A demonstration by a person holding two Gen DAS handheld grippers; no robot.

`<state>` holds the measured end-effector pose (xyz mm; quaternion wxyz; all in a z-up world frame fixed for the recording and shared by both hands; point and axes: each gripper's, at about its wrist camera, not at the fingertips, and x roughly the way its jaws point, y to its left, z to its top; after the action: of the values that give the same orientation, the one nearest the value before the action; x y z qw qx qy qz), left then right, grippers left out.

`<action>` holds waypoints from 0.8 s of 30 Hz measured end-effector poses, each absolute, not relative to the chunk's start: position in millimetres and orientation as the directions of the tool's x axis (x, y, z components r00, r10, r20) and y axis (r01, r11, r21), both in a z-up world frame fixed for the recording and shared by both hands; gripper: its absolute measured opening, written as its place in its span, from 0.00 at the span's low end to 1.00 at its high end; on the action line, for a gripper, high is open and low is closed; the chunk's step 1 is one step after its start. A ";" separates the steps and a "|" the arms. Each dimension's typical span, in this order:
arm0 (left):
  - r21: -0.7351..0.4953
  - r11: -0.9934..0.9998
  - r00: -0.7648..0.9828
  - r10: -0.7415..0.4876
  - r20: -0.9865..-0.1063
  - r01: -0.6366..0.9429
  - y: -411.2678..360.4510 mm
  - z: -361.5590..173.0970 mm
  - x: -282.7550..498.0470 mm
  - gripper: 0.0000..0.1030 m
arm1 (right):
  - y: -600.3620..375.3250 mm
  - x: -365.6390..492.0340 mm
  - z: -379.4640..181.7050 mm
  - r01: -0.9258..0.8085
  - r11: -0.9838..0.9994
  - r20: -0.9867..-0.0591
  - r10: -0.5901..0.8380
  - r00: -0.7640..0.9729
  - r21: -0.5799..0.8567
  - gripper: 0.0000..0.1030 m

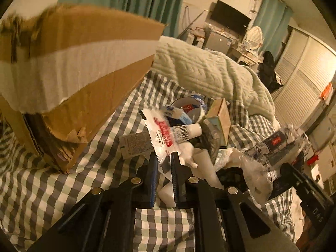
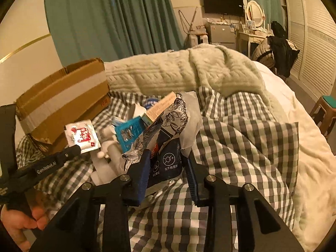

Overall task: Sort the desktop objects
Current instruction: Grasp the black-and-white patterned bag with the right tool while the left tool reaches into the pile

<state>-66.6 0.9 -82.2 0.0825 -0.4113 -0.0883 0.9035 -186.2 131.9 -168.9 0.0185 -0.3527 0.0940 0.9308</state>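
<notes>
Sachet (image 1: 162, 134) pinched in left tongs (image 1: 164, 157); pouch (image 2: 166, 159) between right tongs (image 2: 169, 157).

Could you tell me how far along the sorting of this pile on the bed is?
Done: nothing visibly; the cardboard box interior is not visible. In hand: the left gripper pinches a white sachet with red print, and the right gripper clamps a dark blue floral packet. Left: the white tube, tape roll, small carton and other clutter remain on the checked bedcover.
</notes>
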 end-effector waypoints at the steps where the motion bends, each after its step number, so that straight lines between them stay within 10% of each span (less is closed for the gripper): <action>1: -0.224 -0.971 -0.652 0.226 -0.724 -0.088 2.6 -80.0 -65.3 0.10 | 131.2 -185.2 -166.2 -0.098 -0.983 -0.657 -0.029 -0.753 0.156 0.31; 16: -0.273 -0.959 -0.615 0.261 -0.744 -0.076 -7.2 -86.9 -71.9 0.12 | 120.3 -176.7 -147.5 -0.059 -0.987 -0.637 -0.050 -0.769 0.149 0.31; 24: -0.282 -0.959 -0.570 0.244 -0.784 -0.022 -11.2 -102.2 -84.1 0.50 | 119.7 -180.3 -159.1 -0.055 -0.983 -0.658 -0.075 -0.750 0.174 0.31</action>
<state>-84.1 -11.2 -102.2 0.0756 -0.4573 -0.1214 0.8777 -180.3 119.7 -159.1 -0.0053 -0.3537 0.0913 0.9309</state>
